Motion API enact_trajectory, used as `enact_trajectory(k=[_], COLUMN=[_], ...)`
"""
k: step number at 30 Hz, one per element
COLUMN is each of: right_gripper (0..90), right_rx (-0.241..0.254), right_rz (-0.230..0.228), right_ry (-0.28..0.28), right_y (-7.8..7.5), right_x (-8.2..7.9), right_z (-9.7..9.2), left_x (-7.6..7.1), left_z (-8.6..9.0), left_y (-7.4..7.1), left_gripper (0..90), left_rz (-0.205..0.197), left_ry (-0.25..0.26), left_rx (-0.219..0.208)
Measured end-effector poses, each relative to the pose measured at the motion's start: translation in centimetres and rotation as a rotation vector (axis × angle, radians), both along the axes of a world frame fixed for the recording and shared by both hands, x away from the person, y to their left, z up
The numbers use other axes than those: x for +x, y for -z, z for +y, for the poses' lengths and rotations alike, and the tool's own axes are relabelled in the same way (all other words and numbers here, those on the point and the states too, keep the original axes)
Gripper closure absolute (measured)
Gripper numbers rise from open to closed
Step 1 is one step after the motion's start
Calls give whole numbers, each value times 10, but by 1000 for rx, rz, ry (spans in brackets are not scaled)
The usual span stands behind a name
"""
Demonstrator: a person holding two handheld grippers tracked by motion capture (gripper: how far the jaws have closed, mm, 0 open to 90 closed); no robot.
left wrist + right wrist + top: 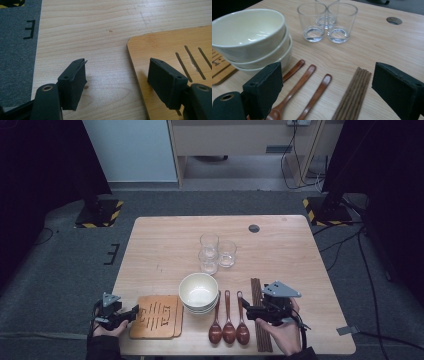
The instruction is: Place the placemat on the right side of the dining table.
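At the table's near left corner, the left tongs (134, 312) stand open astride the left edge of the wooden mats (156, 316), gripping nothing. The right tongs (246, 307), empty and wide open, hover over spoons (229, 319) and chopsticks (260, 312) lying near-to-far.

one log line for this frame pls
left tool: open, straddling coaster stack edge | right tool: open, above spoons, chopsticks | nothing held
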State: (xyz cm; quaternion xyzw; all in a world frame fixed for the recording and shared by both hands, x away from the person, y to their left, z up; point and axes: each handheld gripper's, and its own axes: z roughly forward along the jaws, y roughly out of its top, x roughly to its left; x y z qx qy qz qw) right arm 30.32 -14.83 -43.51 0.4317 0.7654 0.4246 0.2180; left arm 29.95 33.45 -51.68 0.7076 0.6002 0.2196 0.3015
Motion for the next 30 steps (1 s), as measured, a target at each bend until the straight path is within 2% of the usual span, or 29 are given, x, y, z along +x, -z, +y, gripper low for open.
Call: enact_trajectory(k=[10, 14, 22, 30], right_gripper=[102, 108, 130, 153], right_rx=[29, 46, 39, 60], right_rz=[-29, -37, -55, -54], right_ry=[-61, -89, -153, -194], right_y=[-17, -26, -32, -37], right_x=[-11, -13, -17, -19], right_z=[26, 42, 69, 88], left_x=[0, 0, -1, -1], left_z=[1, 2, 5, 6], left_y=[1, 1, 2, 2], left_gripper=[299, 298, 298, 298], left_rz=[3, 0, -1, 2], left_ry=[0, 0, -12, -14], left_rx=[-13, -18, -27, -28])
